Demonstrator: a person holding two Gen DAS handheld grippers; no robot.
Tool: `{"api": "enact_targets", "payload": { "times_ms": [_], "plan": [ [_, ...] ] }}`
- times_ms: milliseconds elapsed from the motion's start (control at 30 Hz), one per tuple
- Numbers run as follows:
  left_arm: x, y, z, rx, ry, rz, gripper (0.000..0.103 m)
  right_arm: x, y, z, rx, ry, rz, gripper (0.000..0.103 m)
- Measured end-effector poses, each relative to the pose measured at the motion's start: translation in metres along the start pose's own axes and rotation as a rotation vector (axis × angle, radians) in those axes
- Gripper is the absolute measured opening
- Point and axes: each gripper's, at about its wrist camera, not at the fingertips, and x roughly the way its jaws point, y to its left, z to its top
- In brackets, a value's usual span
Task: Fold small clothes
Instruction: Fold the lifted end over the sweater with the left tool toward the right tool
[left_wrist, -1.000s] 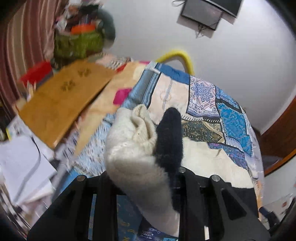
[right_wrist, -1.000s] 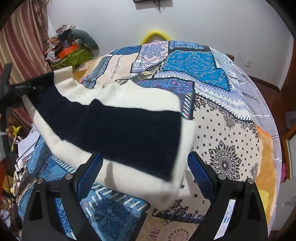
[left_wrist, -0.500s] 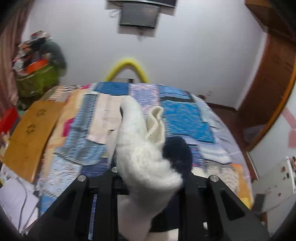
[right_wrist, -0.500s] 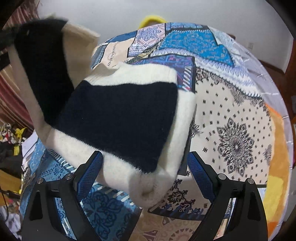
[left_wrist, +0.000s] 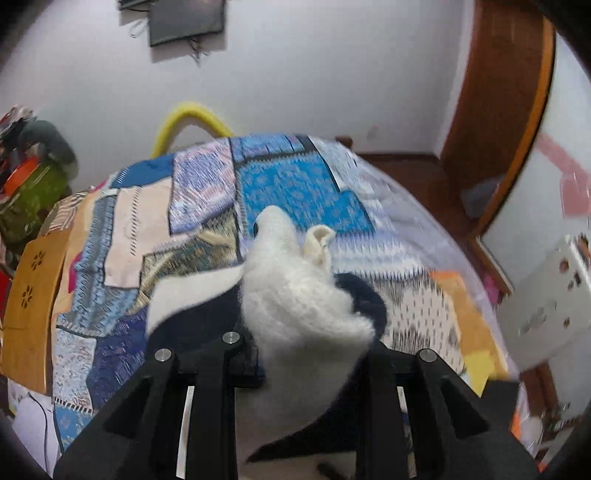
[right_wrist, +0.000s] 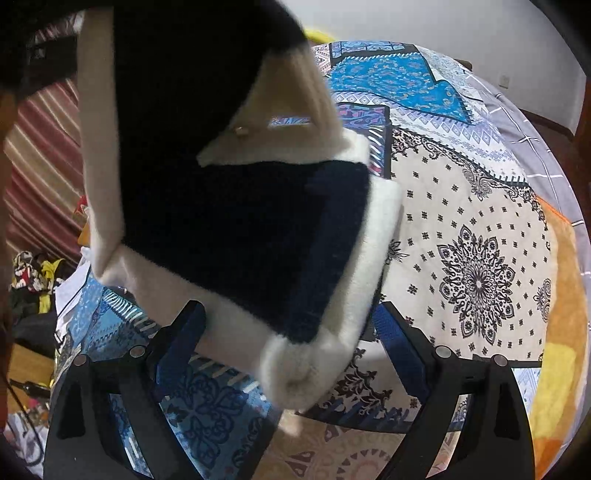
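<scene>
Fleecy cream-and-navy knit (right_wrist: 243, 229) hangs above the patchwork bed (right_wrist: 476, 266), one end bunched in the clenched left gripper (left_wrist: 306, 354) at lower centre of the left view, the rest draping across the right view's upper left and centre. The right gripper (right_wrist: 288, 332) stands spread wide, its blue pads either side of the lower cream hem, not pinching it. The knit looks light, soft and floppy, apt to sag and slide; thick hem corners seem the surest hold.
</scene>
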Motion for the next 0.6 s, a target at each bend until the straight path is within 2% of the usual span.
{"api": "enact_targets", "payload": {
  "times_ms": [167, 400, 500, 600],
  "plan": [
    [-0.003, -0.009, -0.030, 0.068, 0.041, -0.021, 0.024, -0.005, -0.004, 0.000, -0.008, -0.011, -0.009, 0.091],
    [-0.013, -0.001, -0.046, 0.074, 0.090, -0.062, 0.026, -0.015, -0.011, 0.002, -0.001, -0.030, -0.030, 0.091],
    [-0.022, 0.001, -0.050, 0.069, 0.095, -0.081, 0.033, -0.020, -0.013, 0.002, 0.004, -0.038, -0.040, 0.091],
    [-0.034, 0.004, -0.052, 0.059, 0.096, -0.121, 0.044, -0.028, -0.015, 0.002, 0.003, -0.050, -0.055, 0.091]
  ]
}}
